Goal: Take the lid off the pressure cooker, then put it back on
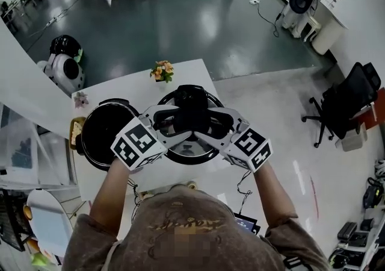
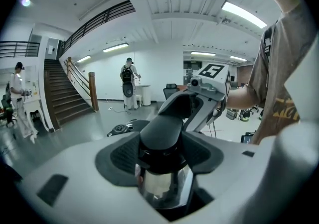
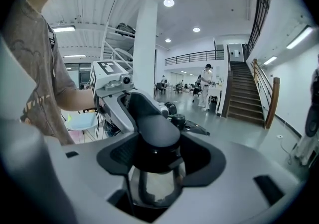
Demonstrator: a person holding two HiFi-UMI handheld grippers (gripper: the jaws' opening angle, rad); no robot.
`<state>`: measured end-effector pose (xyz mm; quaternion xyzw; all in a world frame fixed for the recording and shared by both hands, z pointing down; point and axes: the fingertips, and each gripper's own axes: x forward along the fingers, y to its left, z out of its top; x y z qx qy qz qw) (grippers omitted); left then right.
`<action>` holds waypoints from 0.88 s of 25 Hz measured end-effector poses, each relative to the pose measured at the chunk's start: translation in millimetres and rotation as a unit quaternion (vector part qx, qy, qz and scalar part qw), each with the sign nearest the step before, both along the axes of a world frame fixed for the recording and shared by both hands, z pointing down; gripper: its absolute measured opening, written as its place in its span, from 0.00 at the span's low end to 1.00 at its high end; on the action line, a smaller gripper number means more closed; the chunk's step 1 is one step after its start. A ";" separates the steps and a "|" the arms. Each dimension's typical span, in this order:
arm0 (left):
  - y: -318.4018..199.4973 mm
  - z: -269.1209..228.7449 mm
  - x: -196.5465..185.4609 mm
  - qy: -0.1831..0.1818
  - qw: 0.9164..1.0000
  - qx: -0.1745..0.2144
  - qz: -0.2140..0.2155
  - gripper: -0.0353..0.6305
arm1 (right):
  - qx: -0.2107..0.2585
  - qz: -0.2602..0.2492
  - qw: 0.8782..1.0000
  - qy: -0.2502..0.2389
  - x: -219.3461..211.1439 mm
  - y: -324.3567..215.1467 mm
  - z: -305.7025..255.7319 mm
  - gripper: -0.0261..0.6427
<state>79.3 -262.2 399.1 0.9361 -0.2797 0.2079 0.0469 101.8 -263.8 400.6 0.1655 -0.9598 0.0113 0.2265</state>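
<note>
My pale grey left gripper (image 1: 163, 123) and right gripper (image 1: 220, 123), black-and-white square-patterned behind, black round metal lid (image 1: 191, 105), round black pot (image 1: 96, 126), orange flowers (image 1: 162, 71)

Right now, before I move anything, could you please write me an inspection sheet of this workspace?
Surface: white table, mostly bare.
Job's things: open pot at the left; lid off it, held to its right.
Clutter: flower posy; small pink item.
Grippers: left gripper and right gripper, jaws shut on the lid's black handle from opposite ends.
Cables: thin wires at the table's near edge.
Surroundings: office chair, staircase, people standing.
</note>
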 end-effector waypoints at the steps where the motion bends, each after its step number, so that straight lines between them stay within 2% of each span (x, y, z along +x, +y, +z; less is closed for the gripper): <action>1: 1.9 -3.6 -7.9 -0.003 1.000 0.001 -0.002 0.45 | 0.003 -0.002 1.000 0.001 -8.0 1.8 -3.5 0.43; 13: 30.3 -20.9 -111.4 -0.022 1.000 0.002 -0.016 0.45 | -0.009 -0.015 1.000 -0.002 -111.7 29.6 -18.9 0.43; 19: 49.7 -16.9 -169.9 -0.019 1.000 -0.002 0.000 0.45 | -0.015 0.000 1.000 -0.003 -170.1 49.9 -14.9 0.43; 22: 52.7 -17.9 -183.9 -0.017 1.000 -0.006 0.009 0.45 | -0.017 0.011 1.000 -0.006 -184.3 53.5 -16.4 0.43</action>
